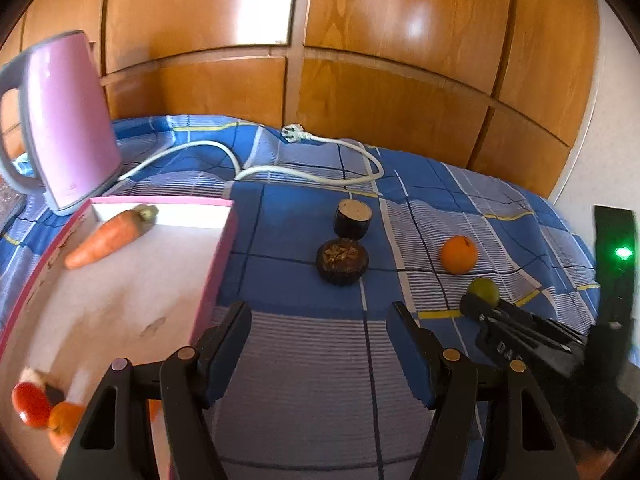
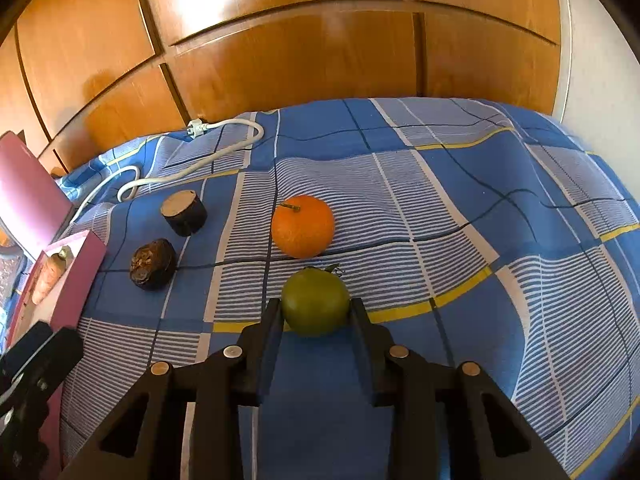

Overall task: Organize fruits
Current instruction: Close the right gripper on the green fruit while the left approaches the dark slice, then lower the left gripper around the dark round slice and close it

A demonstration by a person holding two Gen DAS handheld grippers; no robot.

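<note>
A green tomato-like fruit [image 2: 315, 300] lies on the blue checked cloth, between the fingertips of my right gripper [image 2: 316, 310], whose jaws touch its two sides; it also shows in the left wrist view [image 1: 484, 291]. An orange [image 2: 303, 226] lies just behind it. A pink-rimmed white box [image 1: 120, 300] holds a carrot [image 1: 108, 238], a red fruit [image 1: 29, 404] and a small orange [image 1: 64, 420]. My left gripper [image 1: 320, 316] is open and empty, beside the box's right wall.
Two dark cut fruit pieces [image 1: 352, 219] [image 1: 342, 261] lie on the cloth mid-table. A pink kettle [image 1: 64, 120] stands at the back left with its white cord and plug [image 1: 296, 136]. A wooden wardrobe [image 1: 320, 40] stands behind.
</note>
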